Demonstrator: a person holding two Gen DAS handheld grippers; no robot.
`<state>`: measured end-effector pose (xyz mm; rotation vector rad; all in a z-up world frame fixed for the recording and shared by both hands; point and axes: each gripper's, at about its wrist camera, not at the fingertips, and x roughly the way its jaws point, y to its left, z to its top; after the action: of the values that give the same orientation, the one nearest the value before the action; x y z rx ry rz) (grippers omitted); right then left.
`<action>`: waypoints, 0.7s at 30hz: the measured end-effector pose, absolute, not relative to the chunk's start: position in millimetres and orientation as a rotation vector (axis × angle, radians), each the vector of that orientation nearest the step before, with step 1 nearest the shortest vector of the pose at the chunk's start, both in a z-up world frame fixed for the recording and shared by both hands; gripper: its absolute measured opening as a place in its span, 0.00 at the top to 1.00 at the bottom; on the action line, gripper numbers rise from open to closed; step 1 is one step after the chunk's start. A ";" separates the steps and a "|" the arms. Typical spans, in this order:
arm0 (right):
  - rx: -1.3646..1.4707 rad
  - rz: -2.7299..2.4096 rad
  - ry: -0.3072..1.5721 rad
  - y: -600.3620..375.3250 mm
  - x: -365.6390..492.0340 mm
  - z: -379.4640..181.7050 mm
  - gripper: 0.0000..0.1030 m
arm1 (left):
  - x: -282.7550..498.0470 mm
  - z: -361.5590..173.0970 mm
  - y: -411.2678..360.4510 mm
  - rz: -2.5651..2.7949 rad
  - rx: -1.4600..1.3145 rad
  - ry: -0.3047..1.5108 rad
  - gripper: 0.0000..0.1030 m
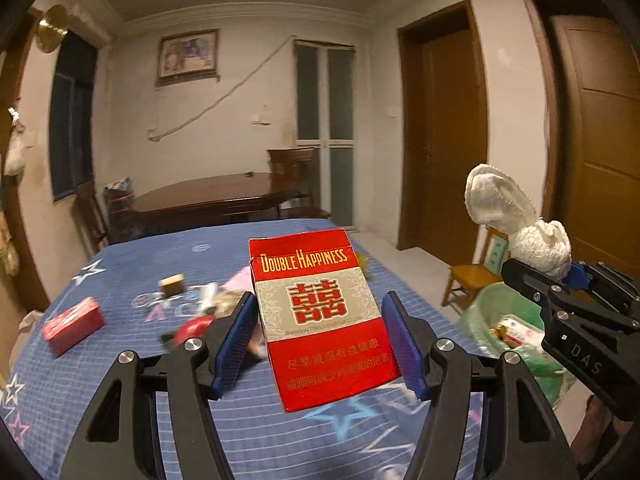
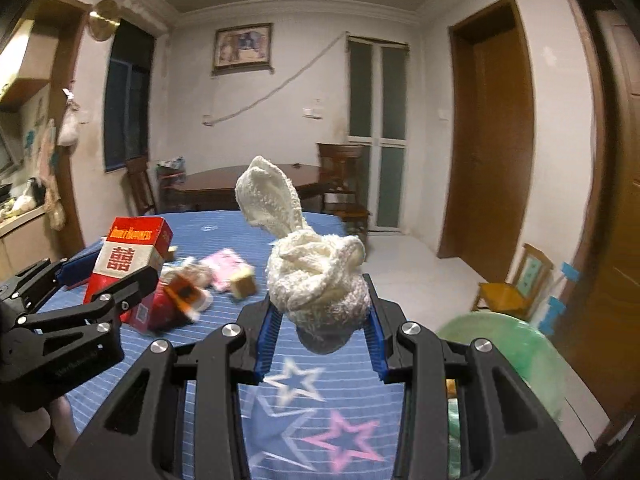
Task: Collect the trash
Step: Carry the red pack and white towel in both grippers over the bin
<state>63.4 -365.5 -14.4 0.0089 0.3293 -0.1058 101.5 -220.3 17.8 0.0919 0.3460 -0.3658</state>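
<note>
Blue star-print bedsheet (image 1: 248,432) lay under both tools w/ a green trash bin (image 1: 500,312) beside it, L gripper (image 1: 320,344) clamped on a red cigarette box (image 1: 320,320), R gripper (image 2: 322,328) clamped on a knotted white cloth (image 2: 312,276).

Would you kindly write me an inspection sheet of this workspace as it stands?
Surface: blue star-print cloth over the table.
Job's things: red cigarette box in the left gripper; white knitted cloth in the right gripper; green-lined bin beside the table, trash inside.
Clutter: red tin, small tan block, pink item, blurred wrappers.
Grippers: left shut on the box; right shut on the cloth; both raised above the table.
Cables: cord along the far wall.
Surroundings: dark wooden table, chairs, closed doors.
</note>
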 end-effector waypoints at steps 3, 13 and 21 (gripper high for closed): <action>0.010 -0.163 0.341 -391.8 57.6 -14.6 0.65 | 102.8 17.4 -251.1 -0.417 0.104 0.350 0.37; 0.045 -0.319 0.388 -463.1 41.8 -21.4 0.65 | 109.9 8.7 -358.9 -0.571 0.146 0.372 0.37; 0.070 -0.389 0.486 -517.5 44.2 -38.9 0.65 | 124.7 3.2 -422.1 -0.655 0.177 0.406 0.36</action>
<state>44.2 -517.5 -38.9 0.0695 0.4856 -0.3888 124.7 -422.1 3.2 0.1768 0.4058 -0.6547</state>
